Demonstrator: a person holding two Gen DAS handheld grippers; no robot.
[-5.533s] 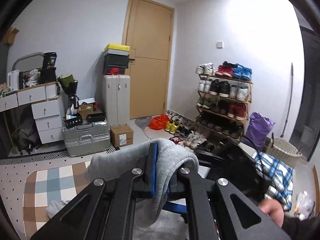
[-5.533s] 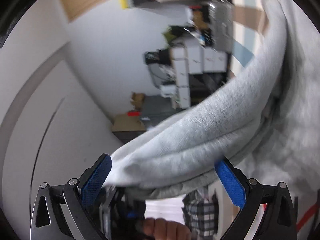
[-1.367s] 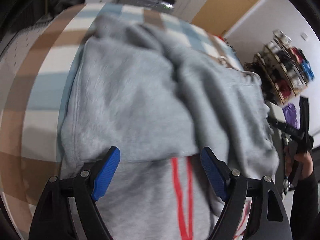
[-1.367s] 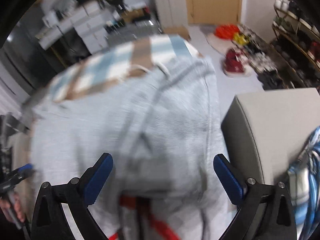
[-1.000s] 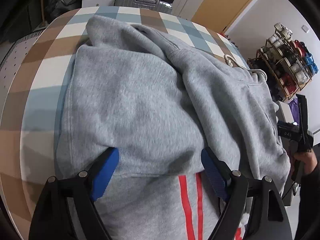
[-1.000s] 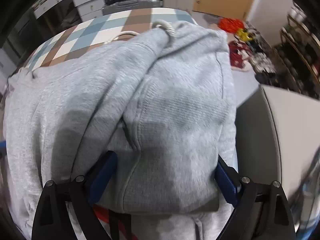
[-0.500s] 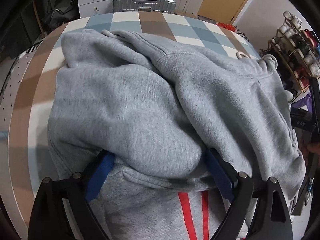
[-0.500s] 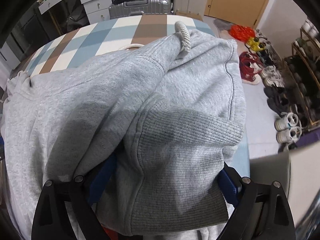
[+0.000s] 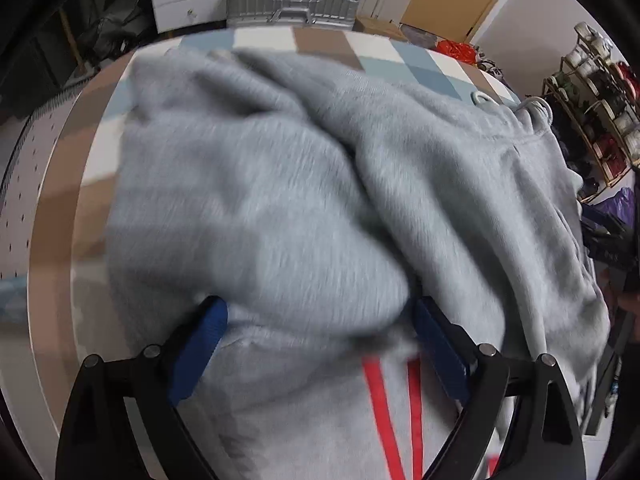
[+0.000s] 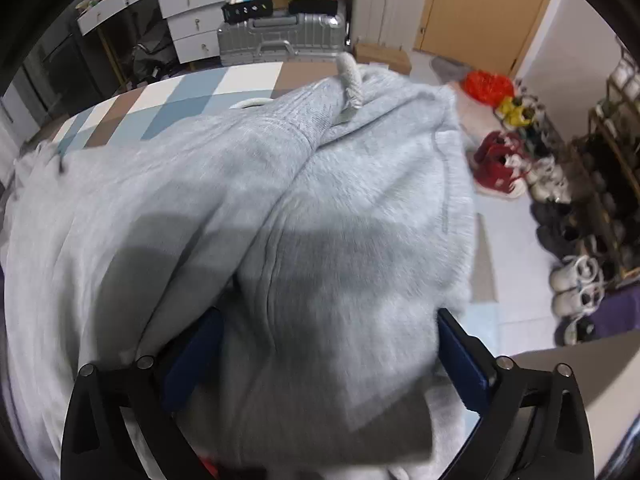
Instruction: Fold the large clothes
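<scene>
Grey hoodie (image 9: 280, 208) bunched between both released hand-held grippers, silver suitcase (image 10: 280, 38) beyond.

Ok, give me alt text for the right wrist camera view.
A grey hoodie lies heaped on a checked blanket, a fold bulging between the wide-spread blue pads of the right gripper. Behind are a suitcase, drawers and shoes on the floor.

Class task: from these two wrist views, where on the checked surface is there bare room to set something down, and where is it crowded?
Bare checks show beyond the grey hoodie toward the silver suitcase, and along the checked surface's left edge. The near middle is crowded: fabric bulges between both the left gripper and right gripper.
</scene>
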